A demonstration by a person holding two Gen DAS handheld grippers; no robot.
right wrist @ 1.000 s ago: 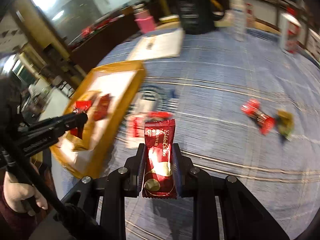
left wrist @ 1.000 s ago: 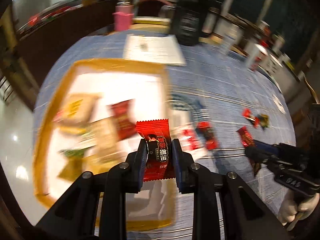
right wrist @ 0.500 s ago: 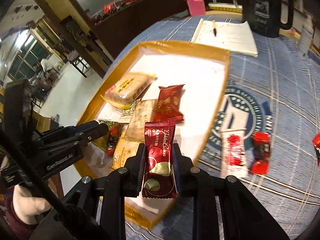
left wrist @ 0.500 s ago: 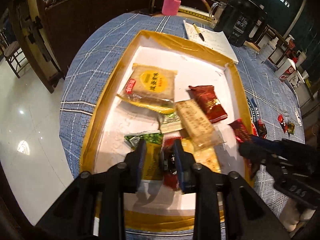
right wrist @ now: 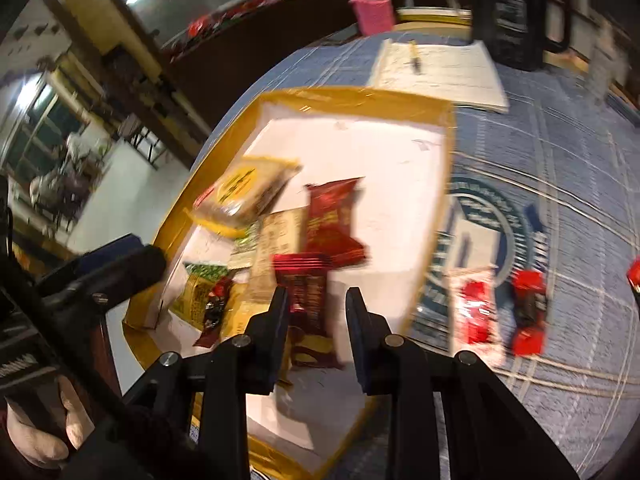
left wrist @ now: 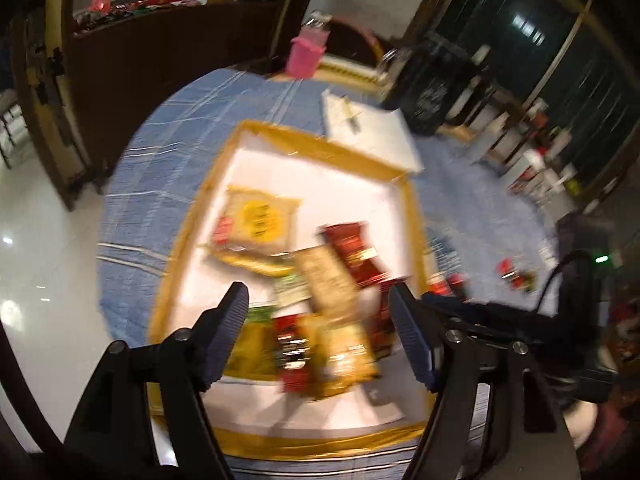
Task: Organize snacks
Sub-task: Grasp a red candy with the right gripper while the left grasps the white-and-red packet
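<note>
A gold-rimmed white tray (left wrist: 320, 144) (right wrist: 360, 94) on the blue cloth holds several snack packets. My left gripper (left wrist: 318, 328) hovers over its near end, jaws opening wide with nothing gripped. A red packet (left wrist: 294, 354) lies in the tray below it. My right gripper (right wrist: 316, 308) is above the tray's near right part. Its jaws are opening, and a dark red packet (right wrist: 306, 300) sits blurred between them with a gap to the right pad. Red candies (right wrist: 476, 312) (right wrist: 528, 308) lie on the cloth right of the tray.
A notepad with a pen (right wrist: 440, 72), a black jug (right wrist: 512, 12) and a pink cup (right wrist: 372, 12) stand beyond the tray. More small candies (left wrist: 514, 274) lie further right. The round table's edge drops to a shiny floor on the left.
My left gripper opened and let the red packet go into the tray. The right gripper's jaws parted a little and its dark red packet came loose over the tray.
</note>
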